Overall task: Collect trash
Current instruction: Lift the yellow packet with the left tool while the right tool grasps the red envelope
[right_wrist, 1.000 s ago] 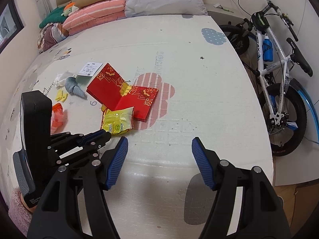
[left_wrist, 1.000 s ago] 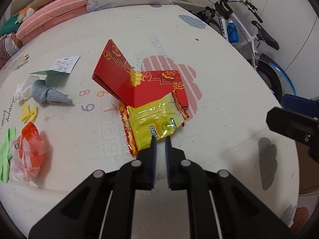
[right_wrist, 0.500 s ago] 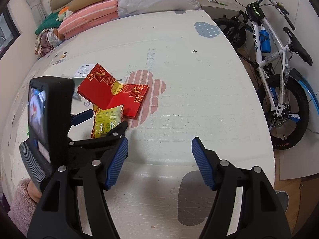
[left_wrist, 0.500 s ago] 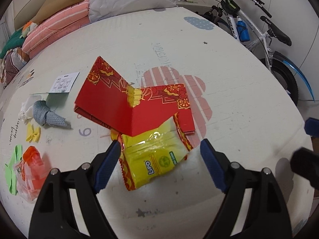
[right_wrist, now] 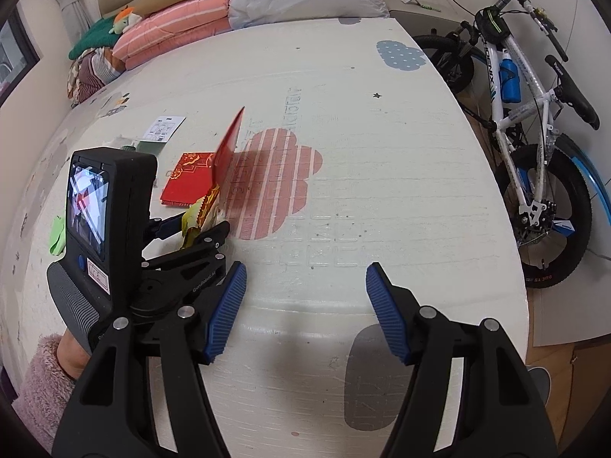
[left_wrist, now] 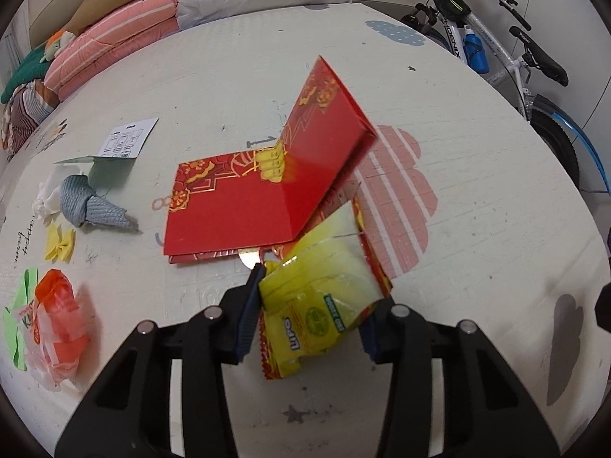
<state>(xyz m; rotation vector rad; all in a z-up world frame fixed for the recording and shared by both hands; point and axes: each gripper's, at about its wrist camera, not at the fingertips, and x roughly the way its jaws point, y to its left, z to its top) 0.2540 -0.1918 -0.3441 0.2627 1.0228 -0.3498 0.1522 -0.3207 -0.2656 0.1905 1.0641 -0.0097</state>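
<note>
My left gripper (left_wrist: 311, 318) has its fingers around a yellow snack wrapper (left_wrist: 320, 305), which bulges between the blue pads and looks lifted off the mat. Just beyond it a red folded card (left_wrist: 244, 206) lies with one flap standing up. More litter lies to the left: an orange plastic bag (left_wrist: 57, 316), a grey cloth cone (left_wrist: 91, 206), a yellow bow (left_wrist: 61, 244) and a paper leaflet (left_wrist: 128, 137). My right gripper (right_wrist: 303, 309) is open and empty above bare mat; the left gripper (right_wrist: 198, 233) with the wrapper (right_wrist: 200, 212) shows to its left.
The floor is a cream play mat (right_wrist: 382, 175) with a pink flower print (right_wrist: 275, 183). A white bicycle (right_wrist: 534, 145) stands off the mat's right edge. Pillows and folded bedding (right_wrist: 183, 19) line the far wall.
The left gripper went from shut to wide open over the wrapper, then closed in on it and lifted it. The red card's flap swung up to the right. The right gripper stayed open.
</note>
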